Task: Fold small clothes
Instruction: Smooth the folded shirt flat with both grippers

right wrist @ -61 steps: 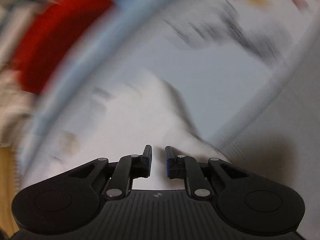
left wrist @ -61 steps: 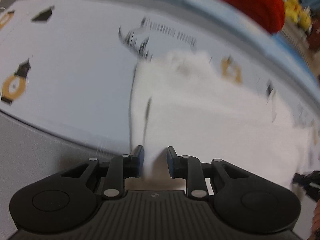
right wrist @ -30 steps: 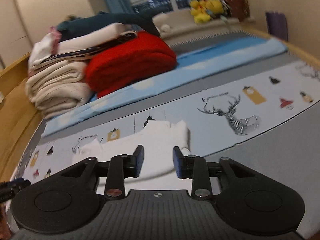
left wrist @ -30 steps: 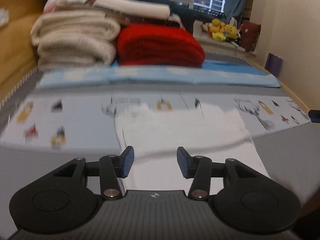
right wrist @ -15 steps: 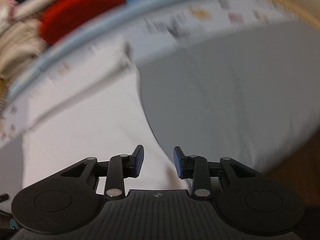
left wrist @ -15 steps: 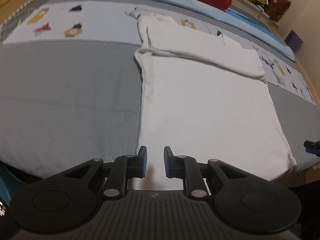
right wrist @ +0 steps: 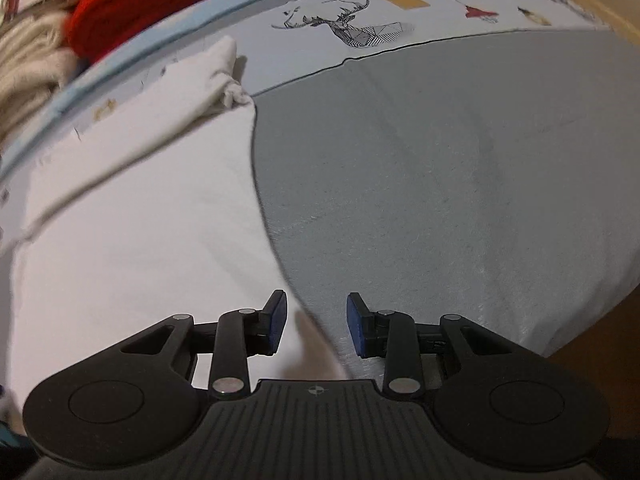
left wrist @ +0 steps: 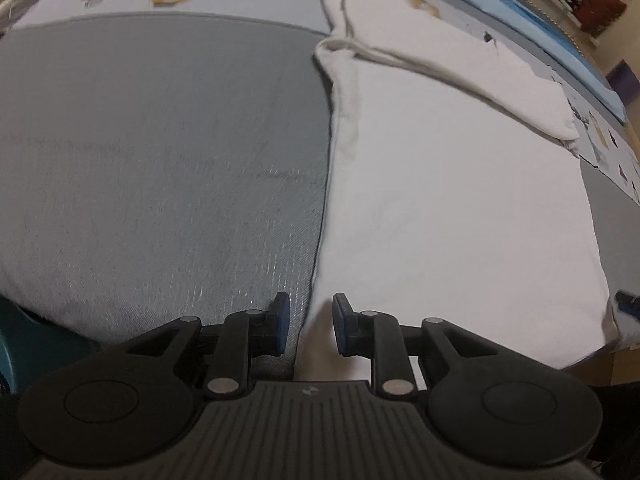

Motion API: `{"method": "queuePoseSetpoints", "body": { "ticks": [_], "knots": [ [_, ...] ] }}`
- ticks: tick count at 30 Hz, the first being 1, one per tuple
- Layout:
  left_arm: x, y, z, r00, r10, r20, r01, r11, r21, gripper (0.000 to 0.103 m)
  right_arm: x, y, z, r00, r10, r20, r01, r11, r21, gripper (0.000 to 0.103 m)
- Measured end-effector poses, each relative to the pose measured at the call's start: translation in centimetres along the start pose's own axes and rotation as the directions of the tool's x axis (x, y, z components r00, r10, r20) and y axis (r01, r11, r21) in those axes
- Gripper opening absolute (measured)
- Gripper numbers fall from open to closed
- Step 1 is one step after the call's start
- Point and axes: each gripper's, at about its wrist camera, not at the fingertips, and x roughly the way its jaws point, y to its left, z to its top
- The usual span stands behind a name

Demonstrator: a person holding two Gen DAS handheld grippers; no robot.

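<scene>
the left gripper [left wrist: 307, 322] and right gripper [right wrist: 316, 323] stand spread over near corners of the white garment [left wrist: 452, 200].

Left gripper [left wrist: 307, 322]: matte black plastic body, ribbed central plate with small cross-in-circle mark near front edge. Two rounded side housings, each with shallow circular recess. Black linkage arms on silver round pivot pins, two per side. Fingers [left wrist: 280, 322] tipped with blue pads.

Right gripper [right wrist: 316, 322]: same build, black ribbed plate, same mark, circular recesses on both housings, silver pins at linkage joints, triangular cut-out in left arm. Finger pads [right wrist: 357, 330] dark blue.
</scene>
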Motion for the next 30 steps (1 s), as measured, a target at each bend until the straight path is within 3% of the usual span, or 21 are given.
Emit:
{"method": "queuePoseSetpoints", "body": {
  "ticks": [5, 9, 16, 24, 25, 27, 29, 30],
  "knots": [
    [1.0, 0.3, -0.5, 0.998, 0.026, -0.053, -0.025, 1.000, 0.008, 0.025, 1.8, 0.2, -0.8, 0.992, 0.000, -0.128, -0.004, 0.999, -0.034, 0.035],
    [1.5, -0.2, -0.7, 0.998, 0.028, -0.053, -0.027, 0.999, 0.027, 0.025, 2.0, 1.5, -1.5, 0.991, -0.045, -0.129, 0.029, 0.992, -0.125, 0.035],
    [1.6, -1.3, -1.5, 0.998, 0.024, -0.060, -0.018, 0.995, 0.099, 0.025, 1.5, 2.0, -1.8, 0.990, -0.049, -0.135, 0.029, 0.989, -0.142, 0.035],
    [1.8, -1.5, -2.2, 0.997, 0.030, -0.076, -0.021, 0.994, 0.109, 0.025, 1.5, 1.5, -1.7, 0.988, -0.038, -0.147, 0.020, 0.992, -0.124, 0.035],
    [1.8, -1.4, -2.3, 0.997, 0.031, -0.075, -0.022, 0.994, 0.111, 0.024, 1.6, 1.8, -1.7, 0.988, -0.041, -0.148, 0.023, 0.992, -0.124, 0.035],
    [2.0, -1.5, -2.3, 0.997, 0.036, -0.068, -0.028, 0.993, 0.111, 0.012, 1.5, 2.0, -1.8, 0.988, -0.046, -0.147, 0.026, 0.990, -0.136, 0.034],
    [1.5, -1.3, -2.3, 0.999, 0.019, -0.050, -0.014, 0.995, 0.095, 0.005, 1.6, 2.1, -1.9, 0.988, -0.052, -0.145, 0.030, 0.989, -0.148, 0.022],
    [1.2, -1.2, -2.2, 0.999, 0.012, -0.036, -0.009, 0.996, 0.092, 0.005, 1.6, 2.1, -1.7, 0.989, -0.046, -0.142, 0.026, 0.990, -0.140, 0.005]
  ]
}}
